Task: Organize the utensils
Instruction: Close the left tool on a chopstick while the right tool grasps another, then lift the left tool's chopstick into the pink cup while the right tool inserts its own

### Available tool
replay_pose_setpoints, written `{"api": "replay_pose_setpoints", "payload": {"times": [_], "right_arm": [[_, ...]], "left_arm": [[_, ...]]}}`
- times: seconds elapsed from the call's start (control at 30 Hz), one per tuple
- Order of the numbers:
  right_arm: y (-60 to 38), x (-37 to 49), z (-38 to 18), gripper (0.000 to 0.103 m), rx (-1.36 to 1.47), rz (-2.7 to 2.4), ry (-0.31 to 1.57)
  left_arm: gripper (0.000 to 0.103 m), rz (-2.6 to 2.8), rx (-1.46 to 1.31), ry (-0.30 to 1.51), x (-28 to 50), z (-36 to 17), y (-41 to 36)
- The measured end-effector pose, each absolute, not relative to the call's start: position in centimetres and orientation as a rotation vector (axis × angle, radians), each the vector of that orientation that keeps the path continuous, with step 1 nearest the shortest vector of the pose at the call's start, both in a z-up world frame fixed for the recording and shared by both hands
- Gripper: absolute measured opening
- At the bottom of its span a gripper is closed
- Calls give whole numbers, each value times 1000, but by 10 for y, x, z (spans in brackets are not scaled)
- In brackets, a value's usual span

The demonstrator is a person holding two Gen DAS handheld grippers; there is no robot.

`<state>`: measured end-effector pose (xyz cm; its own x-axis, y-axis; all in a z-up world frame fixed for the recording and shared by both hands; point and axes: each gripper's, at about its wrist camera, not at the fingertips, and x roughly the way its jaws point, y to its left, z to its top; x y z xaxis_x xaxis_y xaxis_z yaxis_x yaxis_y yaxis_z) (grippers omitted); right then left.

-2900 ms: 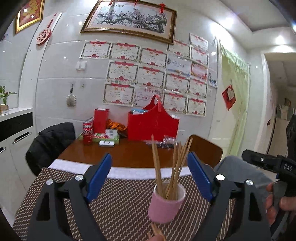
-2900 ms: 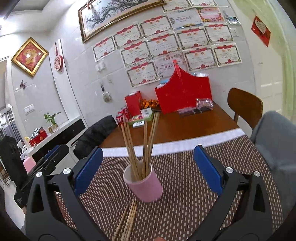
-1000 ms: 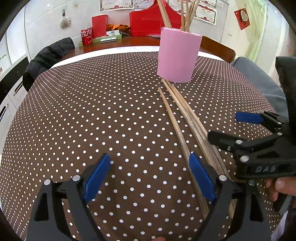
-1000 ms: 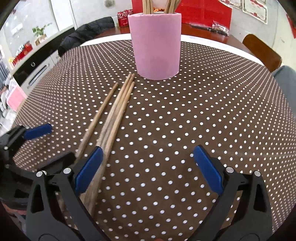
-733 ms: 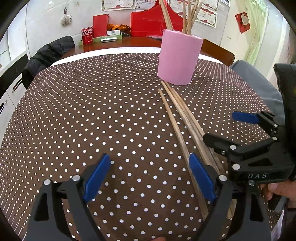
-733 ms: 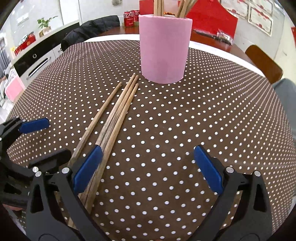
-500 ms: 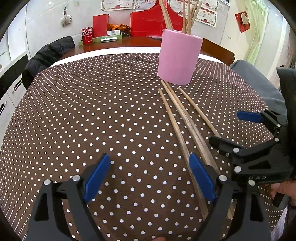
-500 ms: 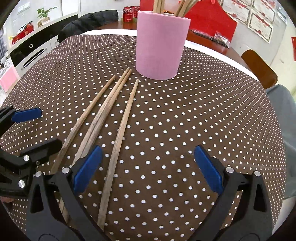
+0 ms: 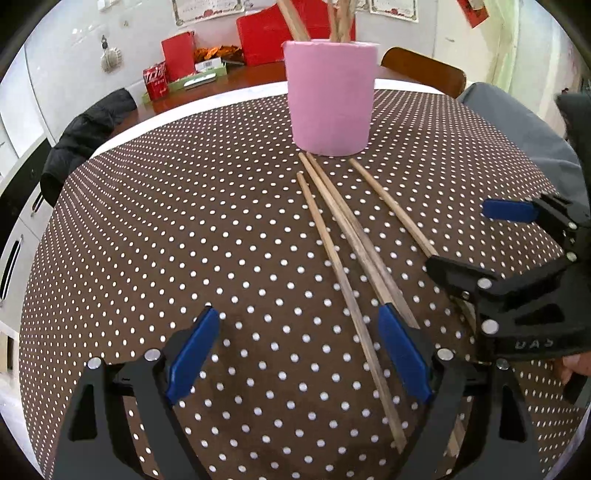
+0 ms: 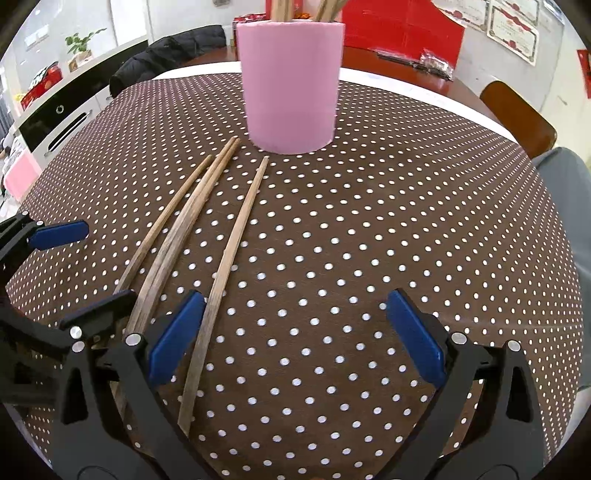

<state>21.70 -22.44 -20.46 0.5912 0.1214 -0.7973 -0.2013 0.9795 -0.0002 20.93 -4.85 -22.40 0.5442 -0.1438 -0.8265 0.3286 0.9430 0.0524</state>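
- Four loose chopsticks (image 10: 221, 266) lie on the dotted tablecloth (image 10: 369, 221), at six o'clock from the pink cup (image 10: 291, 81).
- Right gripper (image 10: 295, 339): jaws wide open, one chopstick between them.
- Left gripper (image 9: 295, 350): jaws open, empty.

The tops of the chopsticks (image 9: 291, 18) standing in the pink cup (image 9: 330, 98) run off the picture's top edge. The near ends of the loose chopsticks (image 10: 162, 254) disappear behind black gripper frames.
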Motion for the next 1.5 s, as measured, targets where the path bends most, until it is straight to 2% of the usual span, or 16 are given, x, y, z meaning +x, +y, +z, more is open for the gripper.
{"api": "replay_pose_setpoints", "payload": {"times": [0.13, 0.2, 0.3, 0.33, 0.43, 0.5, 0.53, 0.57, 0.6, 0.63, 0.7, 1.03, 1.33, 1.5], "right_arm": [[-222, 224, -203, 96, -90, 189, 921], [-219, 228, -203, 94, -90, 192, 921], [-210, 234, -199, 76, -95, 197, 921], [-207, 236, -198, 74, -101, 193, 925], [-199, 239, -197, 56, -109, 193, 942], [-195, 238, -195, 35, -117, 199, 944], [-191, 237, -195, 31, -130, 207, 943], [-188, 236, -195, 23, -141, 216, 941], [-187, 235, -195, 19, -142, 227, 936], [-188, 234, -195, 10, -131, 230, 929], [-197, 233, -196, 6, -72, 244, 924], [-232, 202, -173, 6, 154, 381, 796], [-248, 179, -133, 6, 302, 483, 590], [-258, 184, -93, 6, 333, 470, 463]], "left_arm": [[85, -290, 201, 986, 220, -225, -44], [73, -309, 186, 1002, 224, -223, -42], [62, -314, 186, 1013, 229, -221, -41], [61, -314, 193, 1013, 231, -221, -41], [45, -338, 210, 1006, 235, -220, -46], [9, -358, 225, 1006, 237, -218, -52], [7, -367, 227, 1011, 238, -217, -54], [5, -372, 220, 1012, 237, -217, -54], [5, -378, 217, 1005, 236, -217, -52], [5, -379, 206, 1003, 236, -217, -51], [5, -379, 151, 987, 231, -214, -41], [5, -312, -32, 834, 206, -185, -3], [5, -350, -100, 528, 189, -126, 0], [5, -361, -94, 419, 208, -90, -11]]}}
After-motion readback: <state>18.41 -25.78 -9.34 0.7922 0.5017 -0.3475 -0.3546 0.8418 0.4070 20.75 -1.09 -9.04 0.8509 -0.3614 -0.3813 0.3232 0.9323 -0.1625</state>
